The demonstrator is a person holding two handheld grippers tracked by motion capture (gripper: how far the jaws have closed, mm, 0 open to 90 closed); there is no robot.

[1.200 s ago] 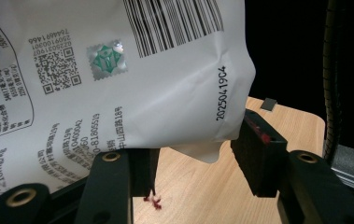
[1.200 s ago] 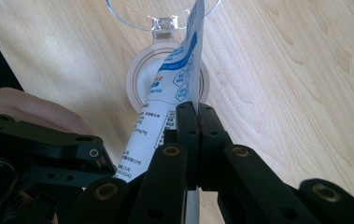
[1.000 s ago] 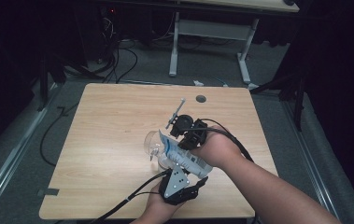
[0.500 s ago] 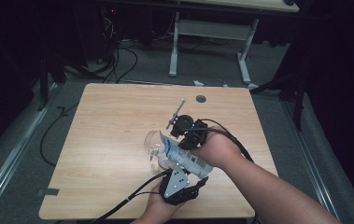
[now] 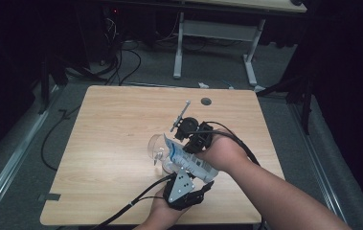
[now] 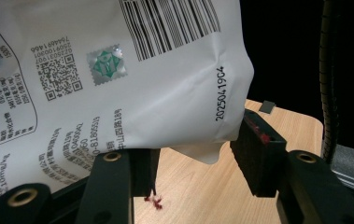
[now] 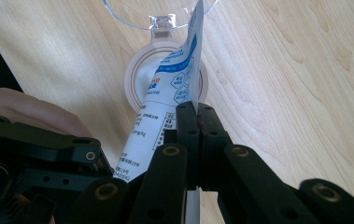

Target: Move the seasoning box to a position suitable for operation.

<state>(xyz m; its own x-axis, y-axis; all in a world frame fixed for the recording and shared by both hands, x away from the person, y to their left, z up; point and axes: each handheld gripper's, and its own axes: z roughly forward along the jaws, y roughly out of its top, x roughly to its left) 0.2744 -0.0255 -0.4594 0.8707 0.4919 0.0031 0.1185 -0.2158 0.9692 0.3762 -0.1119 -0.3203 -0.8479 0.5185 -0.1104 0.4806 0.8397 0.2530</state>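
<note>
A white pouch (image 5: 189, 161) with blue print and a barcode is held between both grippers, low over the wooden table (image 5: 117, 124). My right gripper (image 7: 196, 113) is shut on the pouch's thin edge (image 7: 189, 74). In the high view the right gripper (image 5: 188, 141) sits just beyond the pouch. My left gripper (image 6: 198, 158) grips the pouch's lower end (image 6: 118, 70), a pad (image 6: 256, 149) against each side. A clear container (image 7: 135, 84) with its hinged lid (image 7: 142, 14) flipped open stands under the pouch's upper corner; in the high view the container (image 5: 156, 146) is left of the pouch.
A round cable hole (image 5: 206, 101) sits near the table's far edge. A small red mark (image 6: 153, 201) is on the wood below the pouch. Cables trail off the front edge (image 5: 121, 211). A second desk's legs (image 5: 179, 48) stand beyond the table.
</note>
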